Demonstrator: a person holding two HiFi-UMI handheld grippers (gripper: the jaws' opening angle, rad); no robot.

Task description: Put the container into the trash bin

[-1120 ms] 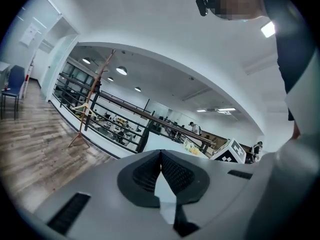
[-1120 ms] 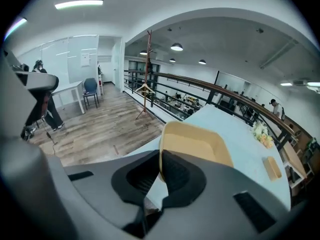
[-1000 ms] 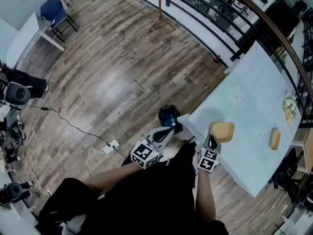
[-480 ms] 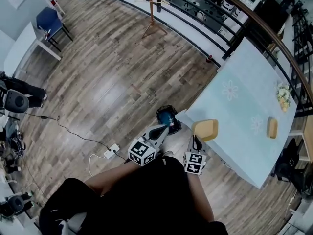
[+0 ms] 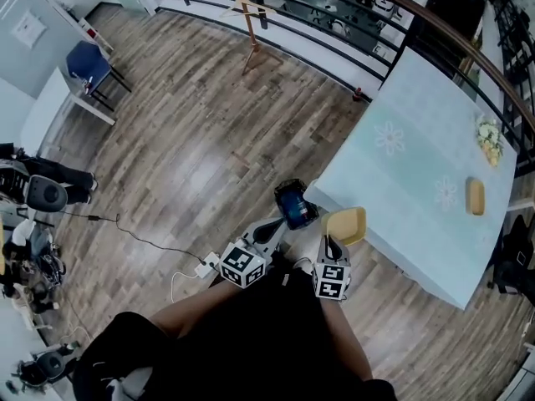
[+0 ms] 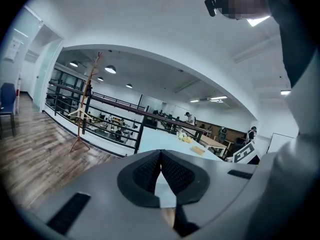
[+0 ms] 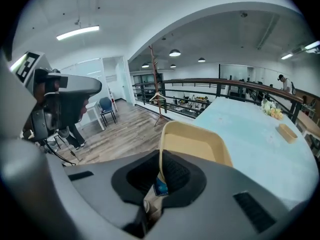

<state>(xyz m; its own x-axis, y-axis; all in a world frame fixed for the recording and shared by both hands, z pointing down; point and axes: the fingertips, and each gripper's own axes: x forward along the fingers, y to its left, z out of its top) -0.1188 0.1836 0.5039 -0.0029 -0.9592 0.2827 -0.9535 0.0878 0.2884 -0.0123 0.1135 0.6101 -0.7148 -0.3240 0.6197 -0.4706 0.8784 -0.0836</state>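
Currently R gripper (image 7: 159, 176) clamps tan plastic container (image 7: 197, 144); L gripper (image 6: 160, 170) closed, empty; black blue-lined trash bin (image 5: 292, 205) just left of it.

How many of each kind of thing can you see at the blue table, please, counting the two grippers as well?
grippers: 2, the left gripper with jaws together on nothing, the right gripper
yellow container: 1, in the right gripper's jaws
trash bin: 1, on the floor by the table
small tan box: 1, on the table
flower bunch: 1, on the table
Total: 6
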